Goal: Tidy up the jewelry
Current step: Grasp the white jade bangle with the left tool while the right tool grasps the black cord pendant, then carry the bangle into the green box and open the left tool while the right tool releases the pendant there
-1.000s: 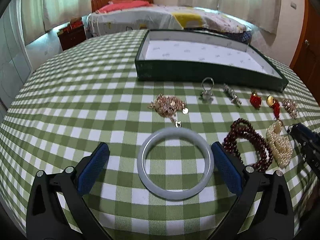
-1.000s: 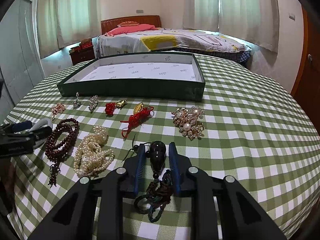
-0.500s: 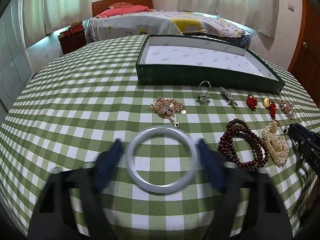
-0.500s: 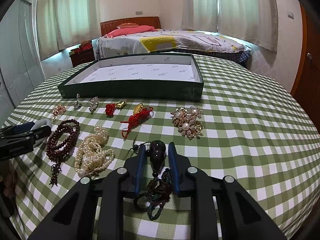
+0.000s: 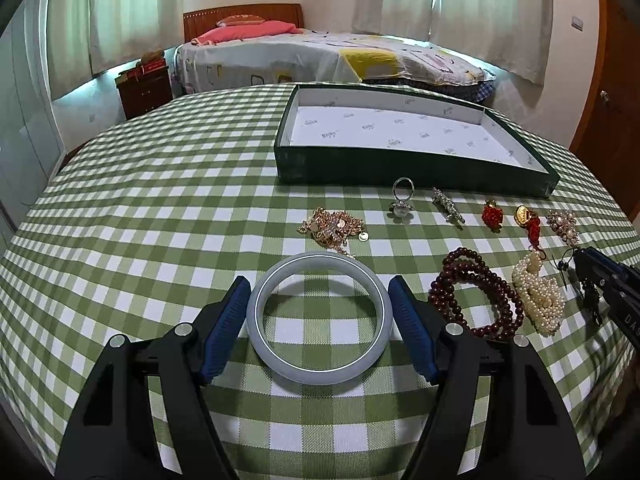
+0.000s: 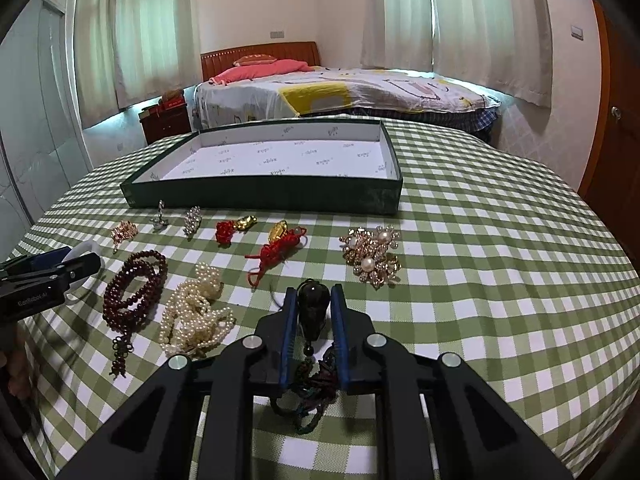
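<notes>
Jaws angled down: left gripper point(image 5: 318, 312) clamps bangle point(image 5: 319, 317), right gripper point(image 6: 313, 312) closing on pendant point(image 6: 313, 307).

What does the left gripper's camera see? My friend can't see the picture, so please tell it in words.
The left gripper closes around a pale grey bangle on a green checked tablecloth. Behind it lie a gold chain, a ring, dark red beads, pearls and an empty green box.

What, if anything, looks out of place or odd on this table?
Nothing looks spilled or damaged. The box is empty, while all the jewelry, such as the bangle and the pearls, lies loose on the cloth in front of it.
</notes>
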`<state>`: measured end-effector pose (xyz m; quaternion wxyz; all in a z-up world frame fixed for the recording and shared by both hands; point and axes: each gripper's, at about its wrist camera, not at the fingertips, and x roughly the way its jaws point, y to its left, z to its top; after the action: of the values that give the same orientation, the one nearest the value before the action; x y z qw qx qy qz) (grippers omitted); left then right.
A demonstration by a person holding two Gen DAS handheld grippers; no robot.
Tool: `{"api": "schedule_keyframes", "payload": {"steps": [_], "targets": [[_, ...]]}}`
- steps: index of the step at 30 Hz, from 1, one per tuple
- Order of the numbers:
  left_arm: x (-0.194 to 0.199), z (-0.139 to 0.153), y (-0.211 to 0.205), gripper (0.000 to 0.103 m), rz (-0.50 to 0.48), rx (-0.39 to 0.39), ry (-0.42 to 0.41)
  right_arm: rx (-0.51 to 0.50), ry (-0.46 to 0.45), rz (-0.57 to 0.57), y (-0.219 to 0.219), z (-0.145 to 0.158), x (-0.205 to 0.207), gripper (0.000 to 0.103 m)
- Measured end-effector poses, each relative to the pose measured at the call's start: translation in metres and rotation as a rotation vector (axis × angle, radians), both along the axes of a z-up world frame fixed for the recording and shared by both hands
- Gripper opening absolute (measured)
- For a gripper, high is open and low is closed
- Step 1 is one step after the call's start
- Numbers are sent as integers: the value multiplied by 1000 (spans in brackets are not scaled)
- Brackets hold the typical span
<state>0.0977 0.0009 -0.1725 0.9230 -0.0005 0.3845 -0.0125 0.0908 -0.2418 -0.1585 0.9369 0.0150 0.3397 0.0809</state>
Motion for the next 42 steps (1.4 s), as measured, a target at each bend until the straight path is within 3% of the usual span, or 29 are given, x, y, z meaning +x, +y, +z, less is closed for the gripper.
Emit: {"api": "schedule_keyframes", "payload": {"steps": [9, 18, 26, 31, 36, 42], "targets": [[1, 20, 1, 69, -5, 3, -51, 16, -44, -1, 0, 20, -2, 18], [12, 63, -4, 69, -16, -27, -151, 38, -149, -2, 1, 62, 0, 18], [50, 102, -12, 69, -37, -78, -219, 55, -248, 1, 1, 100, 34, 18], [83, 116, -21, 69, -47, -70, -258, 53, -283, 8, 3, 113, 65, 18], [117, 114, -33, 69, -55, -73, -250, 46, -278, 11, 3, 111, 97, 18], [154, 72, -54, 69, -82, -46, -146, 40, -177, 4, 0, 76, 128, 18]]}}
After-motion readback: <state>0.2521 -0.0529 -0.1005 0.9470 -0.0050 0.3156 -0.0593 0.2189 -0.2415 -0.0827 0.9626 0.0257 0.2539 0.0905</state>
